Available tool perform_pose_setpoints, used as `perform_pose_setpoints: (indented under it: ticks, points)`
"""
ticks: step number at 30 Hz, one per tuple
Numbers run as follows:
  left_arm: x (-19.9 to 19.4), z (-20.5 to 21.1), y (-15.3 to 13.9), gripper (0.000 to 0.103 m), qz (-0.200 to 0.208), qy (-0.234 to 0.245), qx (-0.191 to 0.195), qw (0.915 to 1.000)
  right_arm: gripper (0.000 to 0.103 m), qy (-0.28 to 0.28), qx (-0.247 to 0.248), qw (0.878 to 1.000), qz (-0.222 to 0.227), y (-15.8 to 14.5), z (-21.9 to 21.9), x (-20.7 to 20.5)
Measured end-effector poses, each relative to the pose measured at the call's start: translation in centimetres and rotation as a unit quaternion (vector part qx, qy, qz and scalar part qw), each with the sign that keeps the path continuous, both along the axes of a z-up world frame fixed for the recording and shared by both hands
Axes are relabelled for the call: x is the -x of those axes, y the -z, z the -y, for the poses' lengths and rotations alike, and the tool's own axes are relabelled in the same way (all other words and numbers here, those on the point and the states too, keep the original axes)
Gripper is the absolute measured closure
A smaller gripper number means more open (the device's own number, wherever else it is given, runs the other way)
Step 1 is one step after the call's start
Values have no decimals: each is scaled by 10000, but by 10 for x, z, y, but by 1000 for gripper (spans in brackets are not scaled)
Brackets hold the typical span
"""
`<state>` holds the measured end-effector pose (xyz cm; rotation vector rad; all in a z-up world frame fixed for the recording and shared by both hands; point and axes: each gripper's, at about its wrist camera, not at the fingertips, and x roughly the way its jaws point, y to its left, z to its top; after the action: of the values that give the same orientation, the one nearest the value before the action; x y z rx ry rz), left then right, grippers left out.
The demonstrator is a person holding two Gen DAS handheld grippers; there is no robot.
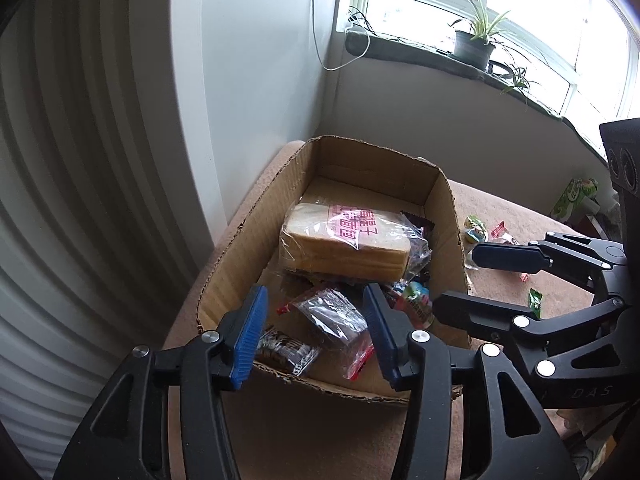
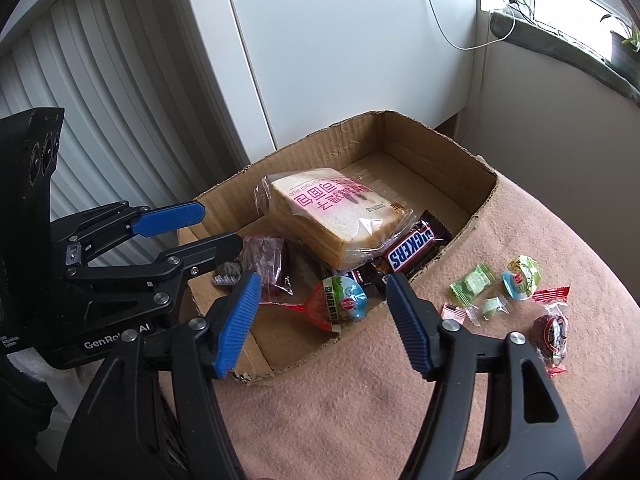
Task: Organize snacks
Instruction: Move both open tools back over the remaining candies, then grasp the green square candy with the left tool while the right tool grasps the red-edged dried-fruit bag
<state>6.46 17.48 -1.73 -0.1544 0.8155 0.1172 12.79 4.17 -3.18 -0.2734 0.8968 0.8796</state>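
Observation:
A cardboard box (image 1: pixel 240 248) (image 2: pixel 436 148) stands on a pink-covered table. It holds a bagged loaf of sliced bread (image 1: pixel 344 244) (image 2: pixel 340 212), a Snickers bar (image 2: pixel 412 248), a jelly cup (image 2: pixel 340 304) and dark wrapped snacks (image 1: pixel 332 316) (image 2: pixel 268 264). My left gripper (image 1: pixel 316 332) (image 2: pixel 208 232) is open and empty above the box's near end. My right gripper (image 2: pixel 320 320) (image 1: pixel 464 280) is open and empty over the box's near wall. Several small wrapped candies (image 2: pixel 476 284), another jelly cup (image 2: pixel 520 278) and a dark date packet (image 2: pixel 552 332) lie on the cloth to the right of the box.
A white wall and a ribbed radiator (image 1: pixel 60 200) stand to the left of the box. A windowsill with potted plants (image 1: pixel 476 40) runs along the back right. A green packet (image 1: pixel 572 196) sits at the table's far right. Loose candies (image 1: pixel 476 232) lie beside the box.

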Motion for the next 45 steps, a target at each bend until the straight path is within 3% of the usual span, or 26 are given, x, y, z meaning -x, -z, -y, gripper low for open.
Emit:
perform_pose_setpoints:
  ticks: [7,11,16,25,36,45]
  points:
    - [2,4,-5,55,81,-26,69,9999,30,258,11,9996,75,-7,36,-7]
    - [6,15,-11,55,185,73,85,9998,20,499,6,9986,155,-11,72,-15]
    - [9,34,-18,55,352,257,118,9990,20,947,36,9954,158,-12,122,-32]
    - [10,83,-22,55,472,766,273,9956,20,1544,-52,9877,-222,-5,186,-70]
    - [-4,145,-10,54,238,1465,425,9880,20,1538,-98,9858,-665,15,196,-93]
    - [-20,190,16,54,-165,1998,588,9779,20,1333,-27,9864,-960,34,186,-109]
